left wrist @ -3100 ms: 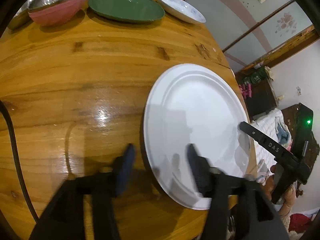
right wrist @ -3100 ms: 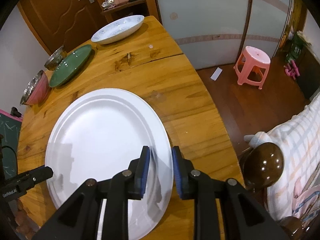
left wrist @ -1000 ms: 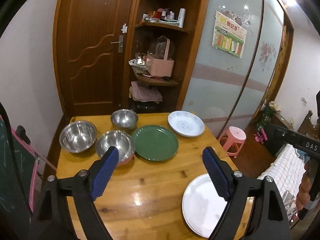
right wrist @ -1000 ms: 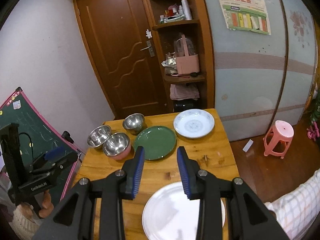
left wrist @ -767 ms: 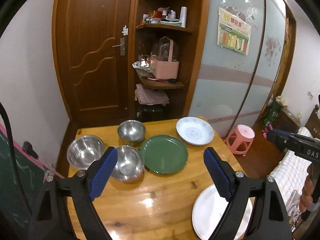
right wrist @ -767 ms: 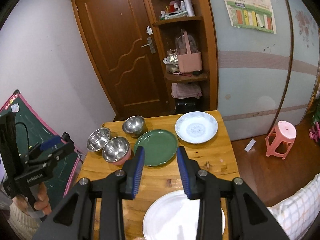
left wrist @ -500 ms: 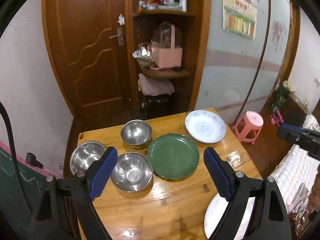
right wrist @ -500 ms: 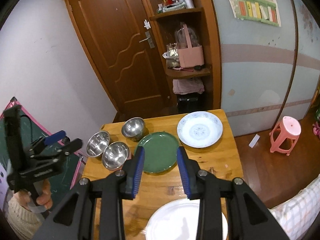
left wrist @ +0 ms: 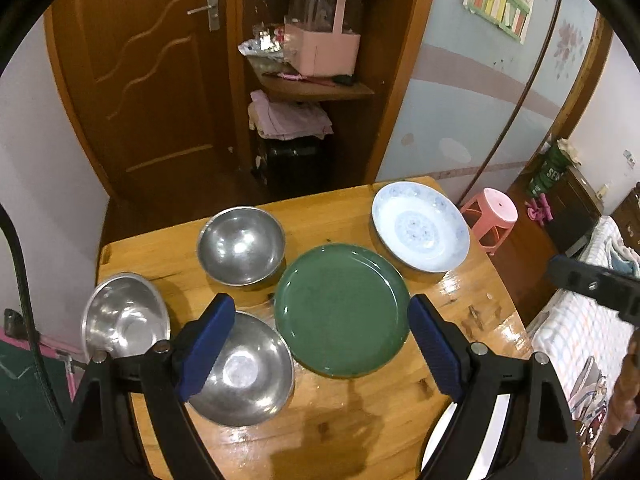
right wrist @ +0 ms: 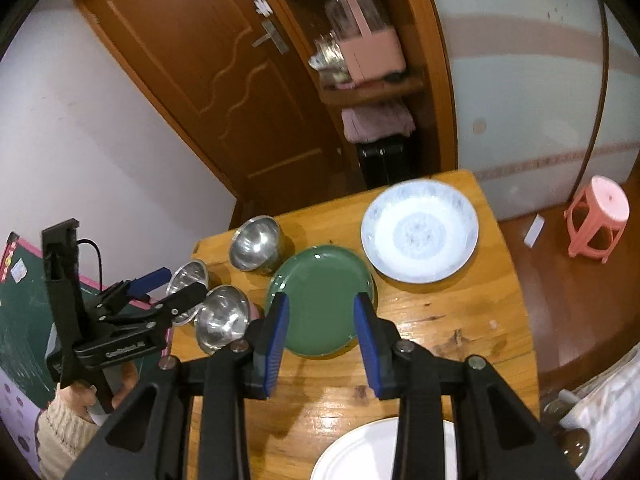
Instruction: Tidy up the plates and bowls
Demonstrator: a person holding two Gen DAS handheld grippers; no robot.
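A green plate (left wrist: 342,308) (right wrist: 320,280) lies mid-table, and a blue-patterned white plate (left wrist: 420,232) (right wrist: 420,232) sits behind it to the right. Three steel bowls stand to its left: a far one (left wrist: 240,244), a left one (left wrist: 124,320) and a near one (left wrist: 240,368) with a pink outside. A plain white plate (right wrist: 360,456) lies at the near edge. My left gripper (left wrist: 316,312) hangs above the table, open wide and empty, framing the green plate and the near bowl. My right gripper (right wrist: 320,300) hovers above the green plate with a narrower gap, nothing between its pads.
The wooden table (left wrist: 360,420) ends near a brown door and an open shelf with a pink basket (left wrist: 324,48). A pink stool (right wrist: 598,216) stands on the floor to the right. A green chalkboard (right wrist: 20,320) leans at the left, a checked blanket (left wrist: 580,344) at the right.
Both grippers have moved forward and down toward the far dishes and tilted downward, so the bowls and plates look larger. The jaw gaps are unchanged and the dishes have not moved.
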